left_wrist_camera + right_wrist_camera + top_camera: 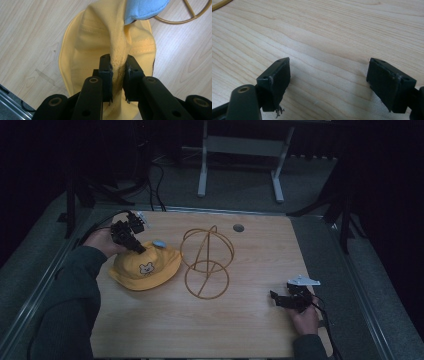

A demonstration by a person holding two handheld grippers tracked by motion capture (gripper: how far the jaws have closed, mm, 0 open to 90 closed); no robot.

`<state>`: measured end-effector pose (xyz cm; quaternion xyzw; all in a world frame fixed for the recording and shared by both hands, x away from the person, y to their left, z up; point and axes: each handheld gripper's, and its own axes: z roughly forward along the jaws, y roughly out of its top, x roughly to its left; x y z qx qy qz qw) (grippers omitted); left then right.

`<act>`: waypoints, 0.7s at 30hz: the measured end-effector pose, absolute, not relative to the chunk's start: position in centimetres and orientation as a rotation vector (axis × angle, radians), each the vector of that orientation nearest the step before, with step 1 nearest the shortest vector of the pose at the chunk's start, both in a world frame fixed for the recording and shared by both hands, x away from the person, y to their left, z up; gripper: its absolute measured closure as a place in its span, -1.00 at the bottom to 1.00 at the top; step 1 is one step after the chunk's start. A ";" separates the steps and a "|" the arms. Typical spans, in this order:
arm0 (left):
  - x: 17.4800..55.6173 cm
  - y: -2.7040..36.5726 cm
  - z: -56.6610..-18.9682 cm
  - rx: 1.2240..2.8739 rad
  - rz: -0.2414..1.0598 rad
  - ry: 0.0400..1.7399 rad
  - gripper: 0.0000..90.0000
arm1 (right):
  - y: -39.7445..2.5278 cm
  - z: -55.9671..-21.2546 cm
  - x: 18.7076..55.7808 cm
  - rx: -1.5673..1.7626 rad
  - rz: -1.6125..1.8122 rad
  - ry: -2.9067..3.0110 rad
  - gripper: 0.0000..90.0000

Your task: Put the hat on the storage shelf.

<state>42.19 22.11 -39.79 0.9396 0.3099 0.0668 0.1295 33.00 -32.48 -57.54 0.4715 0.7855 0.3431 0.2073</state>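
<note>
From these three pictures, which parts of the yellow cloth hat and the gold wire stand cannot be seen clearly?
- Yellow cloth hat: the fold in the left gripper is hidden by its jaws in the left gripper view.
- Its small printed figure is too small in the high view.
- Gold wire stand: cut off by the top edge in the left gripper view.

We find no legible text, brand, number or sign in any view. The only marking is a small white cartoon-animal emblem on the front of the yellow cloth bucket hat [145, 267], at the near left of the table in the high view; it carries no lettering.
</note>
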 end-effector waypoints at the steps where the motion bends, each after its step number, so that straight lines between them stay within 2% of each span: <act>1: 42.1 22.1 -39.7 2.723 0.194 0.903 0.75 | -32.5 -57.5 33.0 1.312 0.955 2.187 -0.57; 21: 40.7 22.7 -37.7 2.695 0.213 0.836 0.75 | -32.5 -57.5 33.0 1.311 0.954 2.188 -0.57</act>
